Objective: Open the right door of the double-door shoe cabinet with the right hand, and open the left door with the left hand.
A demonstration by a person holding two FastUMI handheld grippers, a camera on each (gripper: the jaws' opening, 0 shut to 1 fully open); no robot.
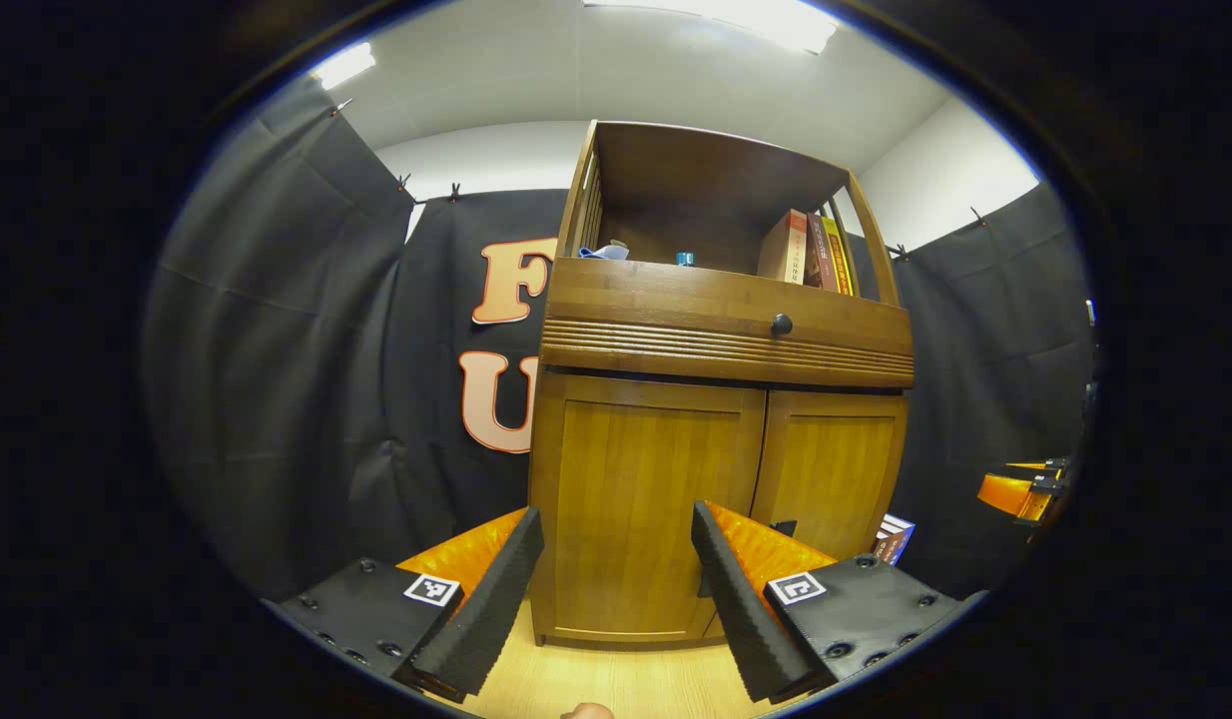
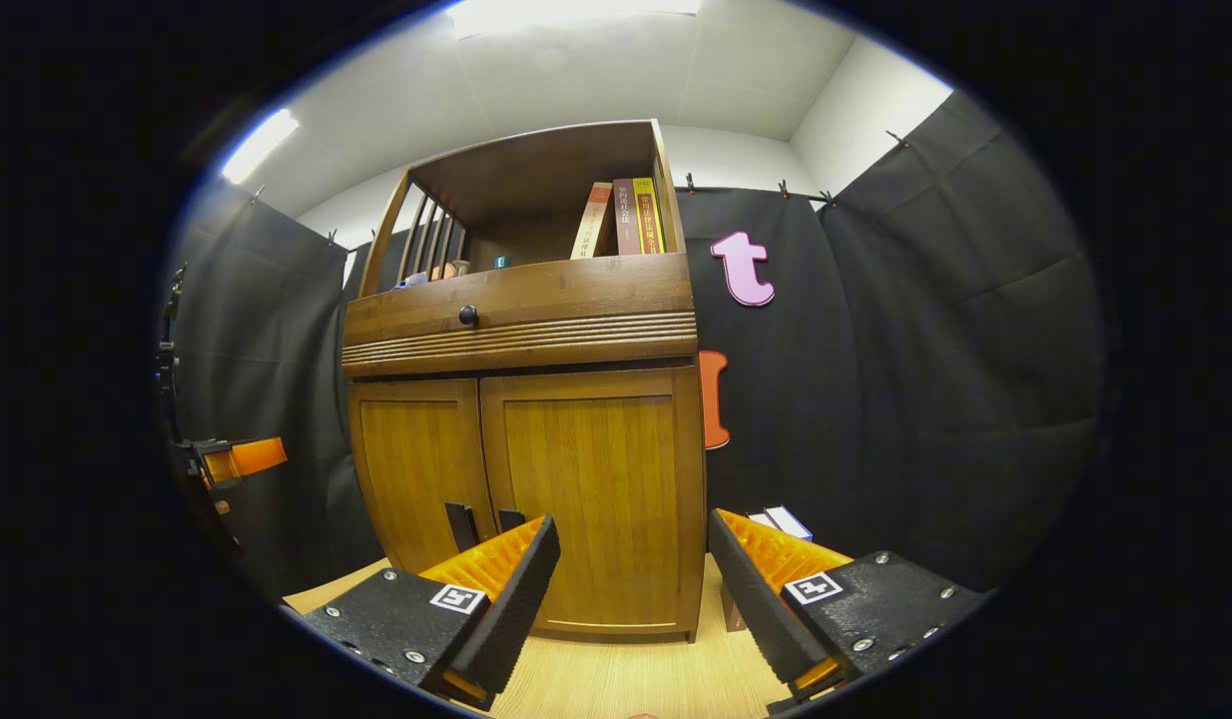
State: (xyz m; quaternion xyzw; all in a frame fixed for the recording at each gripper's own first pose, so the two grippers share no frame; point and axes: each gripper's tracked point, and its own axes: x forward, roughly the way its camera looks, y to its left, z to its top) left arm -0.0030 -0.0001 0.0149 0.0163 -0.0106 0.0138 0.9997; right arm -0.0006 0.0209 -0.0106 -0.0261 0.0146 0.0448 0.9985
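Wooden cabinet (image 1: 721,419) doors shut — tongs (image 2: 631,584) agape

The wooden shoe cabinet (image 2: 536,419) stands upright; below its drawer, the left door (image 1: 646,509) and right door (image 2: 591,504) are both closed, their dark handles (image 2: 461,524) side by side at the centre seam.

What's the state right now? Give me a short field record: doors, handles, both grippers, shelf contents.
cabinet: wooden shoe cabinet, on a wood floor
left door: shut
right door: shut
handles: two dark handles low at the centre seam
drawer: shut, one dark knob
left gripper: open, in front of the left door, touching nothing
right gripper: open, in front of the right door, touching nothing
shelf: books standing at its right end
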